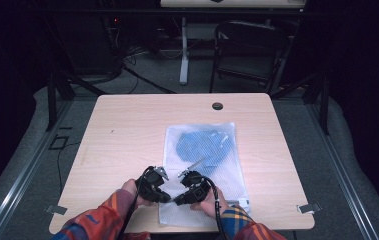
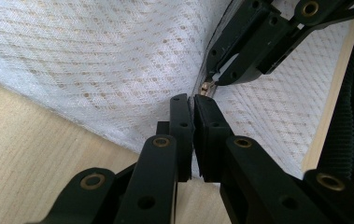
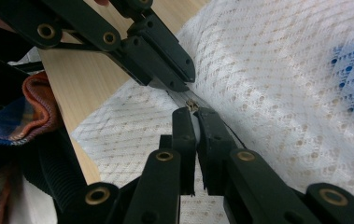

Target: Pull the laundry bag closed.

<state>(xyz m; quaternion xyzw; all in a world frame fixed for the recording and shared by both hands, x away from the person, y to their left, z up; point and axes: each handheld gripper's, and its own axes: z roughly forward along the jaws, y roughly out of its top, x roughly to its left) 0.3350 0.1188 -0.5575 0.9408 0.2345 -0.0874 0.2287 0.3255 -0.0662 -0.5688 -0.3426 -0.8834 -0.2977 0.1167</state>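
A white mesh bag (image 1: 227, 185) lies flat on the wooden table (image 1: 127, 130), with a blue cloth (image 1: 199, 145) inside its far half. Both grippers meet tip to tip over the bag's near end. My left gripper (image 2: 193, 100) is shut on the bag's fabric along the zipper line. My right gripper (image 3: 195, 112) is shut on a small white tab at the brass zipper slider (image 3: 192, 105). In the high view the left gripper (image 1: 169, 198) and the right gripper (image 1: 177, 201) sit almost touching. The blue cloth (image 3: 352, 70) shows through the mesh in the right gripper view.
The table has a round cable hole (image 1: 217, 106) near its far edge. Beyond it stand a black chair (image 1: 247, 50) and a white desk leg (image 1: 183, 55) on the grey floor. Plaid sleeves (image 1: 102, 220) enter from the bottom edge.
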